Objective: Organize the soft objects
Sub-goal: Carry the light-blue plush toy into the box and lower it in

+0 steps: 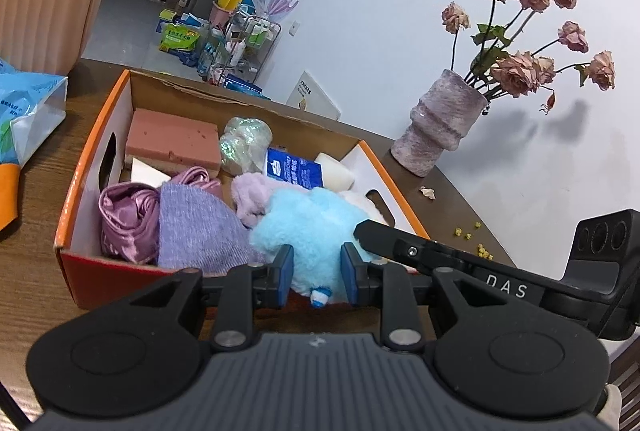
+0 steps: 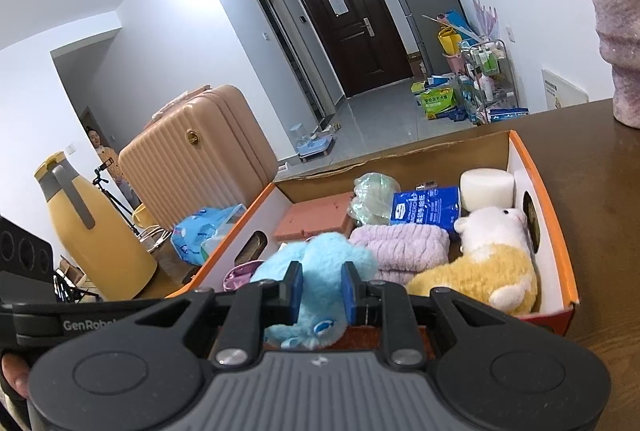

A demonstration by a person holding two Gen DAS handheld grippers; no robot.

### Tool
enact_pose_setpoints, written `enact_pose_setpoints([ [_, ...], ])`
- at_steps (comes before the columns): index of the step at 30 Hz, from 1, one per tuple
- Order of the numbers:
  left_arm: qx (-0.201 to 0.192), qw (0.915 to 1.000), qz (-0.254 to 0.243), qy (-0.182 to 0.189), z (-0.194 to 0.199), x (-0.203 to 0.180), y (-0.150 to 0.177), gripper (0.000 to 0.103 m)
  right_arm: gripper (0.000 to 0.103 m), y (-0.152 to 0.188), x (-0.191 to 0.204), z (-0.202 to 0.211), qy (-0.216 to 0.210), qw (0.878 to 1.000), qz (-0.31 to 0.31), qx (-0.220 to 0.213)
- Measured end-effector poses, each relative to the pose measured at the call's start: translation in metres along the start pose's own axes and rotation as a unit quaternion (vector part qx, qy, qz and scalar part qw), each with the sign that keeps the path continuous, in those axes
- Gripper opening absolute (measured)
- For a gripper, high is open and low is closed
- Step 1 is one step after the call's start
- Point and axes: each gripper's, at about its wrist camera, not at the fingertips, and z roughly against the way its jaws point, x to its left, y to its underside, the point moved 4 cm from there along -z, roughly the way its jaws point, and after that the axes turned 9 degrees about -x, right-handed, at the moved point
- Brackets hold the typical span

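Observation:
A light blue plush toy [image 1: 304,231] hangs over the near edge of an orange cardboard box [image 1: 72,191]. My left gripper [image 1: 316,271] is shut on the plush's near part. My right gripper [image 2: 320,289] is shut on the same blue plush [image 2: 316,259] from the other side. The box [image 2: 556,227] also holds a pink sponge block [image 1: 174,139], purple satin cloth [image 1: 124,219], a purple knit cloth [image 1: 196,227], a lilac towel [image 2: 400,243], a blue tissue pack [image 2: 424,205], a white foam roll [image 2: 486,187], a clear bag [image 1: 244,143] and a yellow-white plush [image 2: 484,271].
The box sits on a brown wooden table [image 1: 36,263]. A vase of dried roses [image 1: 440,123] stands at the table's far right. A blue plastic bag [image 1: 24,111] lies left of the box. A yellow jug [image 2: 92,227] and a pink suitcase [image 2: 200,151] stand beyond.

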Motion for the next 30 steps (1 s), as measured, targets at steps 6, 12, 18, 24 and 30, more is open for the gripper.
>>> enact_pose_setpoints([
  [6, 0.008, 0.9999, 0.004, -0.007, -0.016, 0.009, -0.004, 0.025, 0.020, -0.004, -0.005, -0.016, 0.003, 1.000, 0.003, 0.007],
  [12, 0.032, 0.9992, 0.013, -0.018, -0.035, 0.022, 0.001, 0.026, 0.020, 0.001, -0.012, -0.034, 0.010, 1.000, 0.004, 0.026],
  [18, 0.031, 0.9994, 0.001, -0.014, -0.041, 0.020, 0.001, 0.025, 0.018, 0.009, -0.022, -0.044, 0.019, 0.998, -0.002, 0.054],
  [24, 0.035, 0.9991, -0.014, -0.020, -0.042, 0.016, 0.002, 0.026, 0.017, 0.016, -0.014, -0.049, 0.018, 0.998, 0.007, 0.064],
  [30, 0.032, 0.9985, -0.028, -0.033, -0.036, 0.009, 0.000, 0.026, 0.017, 0.011, -0.007, -0.042, 0.021, 0.998, 0.016, 0.060],
])
